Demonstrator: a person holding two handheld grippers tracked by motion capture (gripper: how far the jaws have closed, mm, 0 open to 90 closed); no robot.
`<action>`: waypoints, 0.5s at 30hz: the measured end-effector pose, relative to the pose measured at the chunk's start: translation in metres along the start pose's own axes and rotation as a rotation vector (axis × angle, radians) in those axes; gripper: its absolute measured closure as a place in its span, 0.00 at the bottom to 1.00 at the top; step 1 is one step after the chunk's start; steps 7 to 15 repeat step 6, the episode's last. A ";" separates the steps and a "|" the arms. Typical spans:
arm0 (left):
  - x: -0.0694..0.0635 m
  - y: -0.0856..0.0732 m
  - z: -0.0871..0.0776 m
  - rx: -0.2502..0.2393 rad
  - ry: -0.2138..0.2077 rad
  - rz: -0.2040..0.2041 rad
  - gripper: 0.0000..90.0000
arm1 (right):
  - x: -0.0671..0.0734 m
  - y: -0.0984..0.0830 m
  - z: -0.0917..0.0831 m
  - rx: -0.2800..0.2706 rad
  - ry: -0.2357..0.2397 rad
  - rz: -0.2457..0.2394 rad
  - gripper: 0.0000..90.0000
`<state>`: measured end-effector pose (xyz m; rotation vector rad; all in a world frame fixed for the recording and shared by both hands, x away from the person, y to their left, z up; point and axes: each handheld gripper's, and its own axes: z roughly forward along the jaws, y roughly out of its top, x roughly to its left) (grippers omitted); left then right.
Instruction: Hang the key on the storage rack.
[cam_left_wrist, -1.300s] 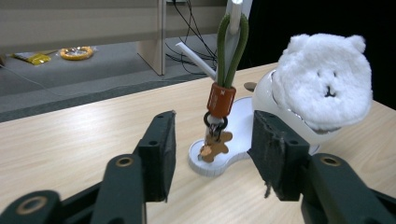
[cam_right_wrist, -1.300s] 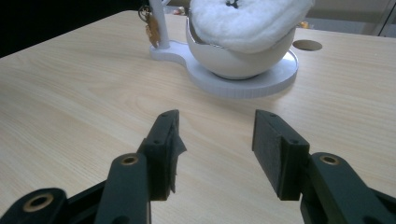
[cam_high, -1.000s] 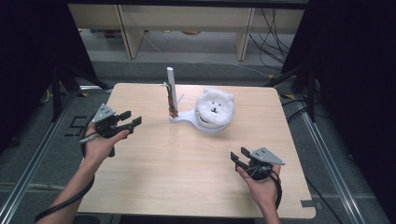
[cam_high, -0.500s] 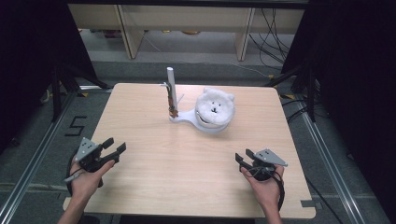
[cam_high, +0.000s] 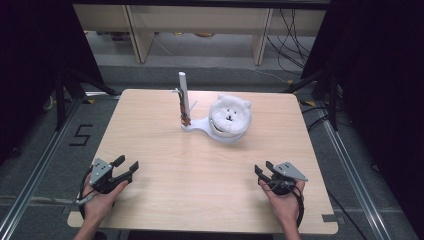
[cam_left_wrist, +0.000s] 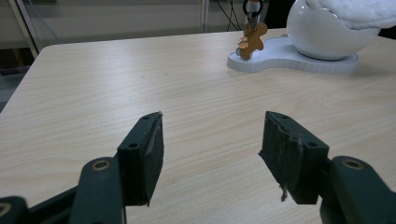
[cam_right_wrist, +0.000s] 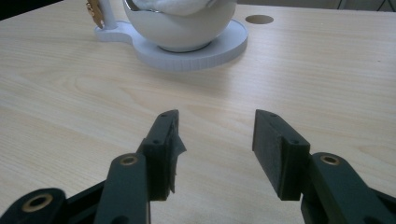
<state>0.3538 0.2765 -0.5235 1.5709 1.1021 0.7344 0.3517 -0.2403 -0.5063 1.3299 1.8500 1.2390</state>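
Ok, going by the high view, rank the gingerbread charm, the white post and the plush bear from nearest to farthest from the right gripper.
From the right gripper, at the table's near right edge:
1. Plush bear, in its white bowl ahead and slightly left.
2. Gingerbread charm, hanging low at the stand's left end.
3. White post, rising above the charm, its top farthest back.

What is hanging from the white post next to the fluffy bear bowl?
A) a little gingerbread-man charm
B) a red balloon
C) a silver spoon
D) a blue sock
A: the left gripper view shows a small brown gingerbread-man charm dangling from a ring, just above the white base beside the round white bowl.
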 end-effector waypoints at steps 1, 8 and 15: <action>0.000 0.000 0.000 -0.005 0.001 -0.001 0.42 | 0.000 -0.001 0.000 -0.003 -0.009 -0.004 0.58; 0.000 -0.001 0.000 -0.033 0.010 -0.005 0.42 | -0.001 -0.003 -0.001 -0.006 -0.021 0.001 0.58; 0.000 -0.001 0.000 -0.033 0.010 -0.005 0.42 | -0.001 -0.003 -0.001 -0.006 -0.021 0.001 0.58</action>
